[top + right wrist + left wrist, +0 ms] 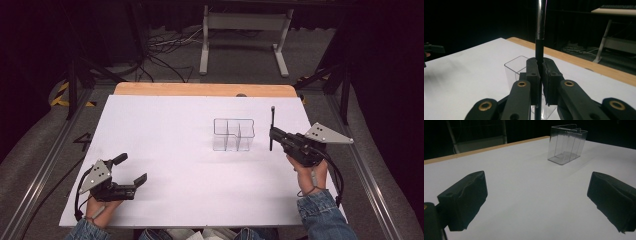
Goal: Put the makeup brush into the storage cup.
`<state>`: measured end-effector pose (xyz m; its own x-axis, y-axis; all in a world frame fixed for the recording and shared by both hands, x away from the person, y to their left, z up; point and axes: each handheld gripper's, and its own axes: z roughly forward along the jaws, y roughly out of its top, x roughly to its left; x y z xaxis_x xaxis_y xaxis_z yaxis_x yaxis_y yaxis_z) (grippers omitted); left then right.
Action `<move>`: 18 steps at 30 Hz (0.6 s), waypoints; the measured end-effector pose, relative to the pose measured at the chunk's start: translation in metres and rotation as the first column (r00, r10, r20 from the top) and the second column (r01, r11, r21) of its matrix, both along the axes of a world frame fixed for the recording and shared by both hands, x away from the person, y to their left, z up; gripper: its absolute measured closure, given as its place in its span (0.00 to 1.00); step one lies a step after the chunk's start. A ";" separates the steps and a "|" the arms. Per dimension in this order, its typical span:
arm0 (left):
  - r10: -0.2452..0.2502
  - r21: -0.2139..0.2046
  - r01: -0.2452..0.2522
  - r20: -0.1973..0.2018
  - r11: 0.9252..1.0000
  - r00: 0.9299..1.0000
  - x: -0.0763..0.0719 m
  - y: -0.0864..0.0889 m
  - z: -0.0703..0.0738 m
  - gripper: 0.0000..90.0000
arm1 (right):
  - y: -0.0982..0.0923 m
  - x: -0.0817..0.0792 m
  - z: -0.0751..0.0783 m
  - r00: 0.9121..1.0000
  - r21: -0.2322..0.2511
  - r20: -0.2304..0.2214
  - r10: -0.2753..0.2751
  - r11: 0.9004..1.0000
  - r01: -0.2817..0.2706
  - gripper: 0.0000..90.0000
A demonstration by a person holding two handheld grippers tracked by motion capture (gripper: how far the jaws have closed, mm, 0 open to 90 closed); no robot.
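Observation:
A clear plastic organizer (233, 134) with several compartments stands on the white table (165, 135), right of centre; it also rises at the far side in the left gripper view (567, 143). My right gripper (272, 134) is just right of it, shut on a thin black pen (272, 127) held upright. In the right gripper view the jaws clamp the pen (540, 47), with the organizer (515, 67) right behind them. My left gripper (131, 170) rests near the table's front left, its jaws wide apart and nothing between its pads (464, 200).
A wooden strip (205, 89) edges the table's far side. Beyond it a white metal frame (245, 35) and loose cables (165, 50) lie on the dark floor. Metal rails run along both sides of the table.

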<state>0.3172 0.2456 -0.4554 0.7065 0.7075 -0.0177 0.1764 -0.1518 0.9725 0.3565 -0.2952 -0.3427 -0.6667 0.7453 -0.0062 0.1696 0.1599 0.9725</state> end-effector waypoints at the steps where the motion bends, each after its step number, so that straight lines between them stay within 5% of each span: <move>1: 0.003 -0.004 -0.003 0.001 1.000 1.000 0.000 0.000 0.000 0.04 | 0.002 0.001 0.000 1.000 0.001 0.006 -0.001 1.000 0.001 0.94; 18: -0.001 -0.001 0.001 -0.004 1.000 1.000 -0.001 0.002 -0.001 0.04 | 0.027 0.024 0.004 1.000 -0.003 -0.008 0.007 1.000 -0.007 0.94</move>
